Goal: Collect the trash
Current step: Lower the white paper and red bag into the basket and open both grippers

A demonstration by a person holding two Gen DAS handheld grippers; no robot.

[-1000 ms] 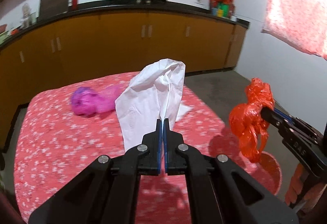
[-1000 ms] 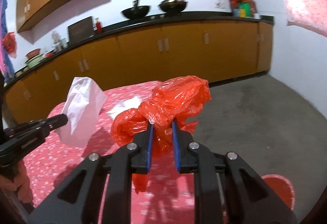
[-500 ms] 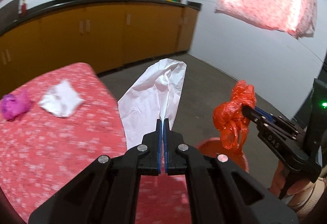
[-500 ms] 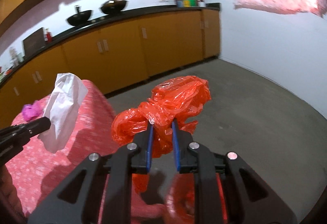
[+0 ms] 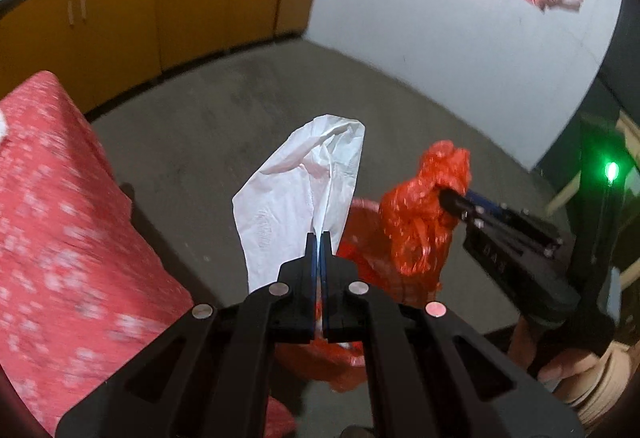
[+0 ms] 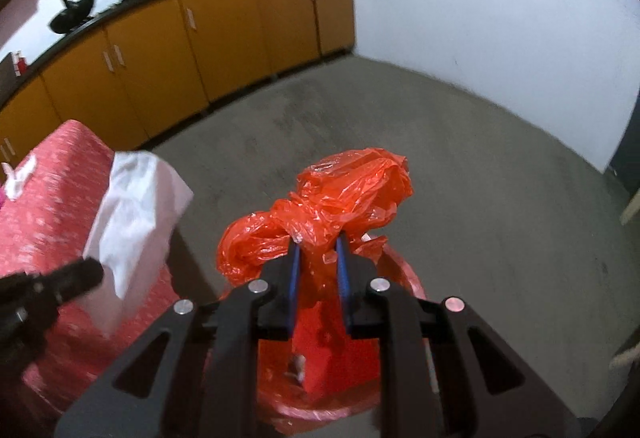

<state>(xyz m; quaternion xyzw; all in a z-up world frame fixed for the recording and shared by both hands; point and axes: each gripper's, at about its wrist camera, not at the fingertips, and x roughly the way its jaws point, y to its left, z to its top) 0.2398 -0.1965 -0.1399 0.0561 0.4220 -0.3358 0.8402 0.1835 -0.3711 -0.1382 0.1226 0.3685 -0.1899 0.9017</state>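
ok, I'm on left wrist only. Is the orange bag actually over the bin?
Observer: It looks so. In the right wrist view the orange bag, clamped in the right hand-held gripper, sits above the red bin opening.
Operator: Bin empty?
Observer: No, a small pale scrap lies inside.
Operator: Anything on the table to collect?
Observer: A crumpled white tissue lies on the table, at the view's left edge.

Left hand-held gripper (image 5: 319,240) fully clamped; right hand-held gripper (image 6: 319,252) clamped, slightly apart.
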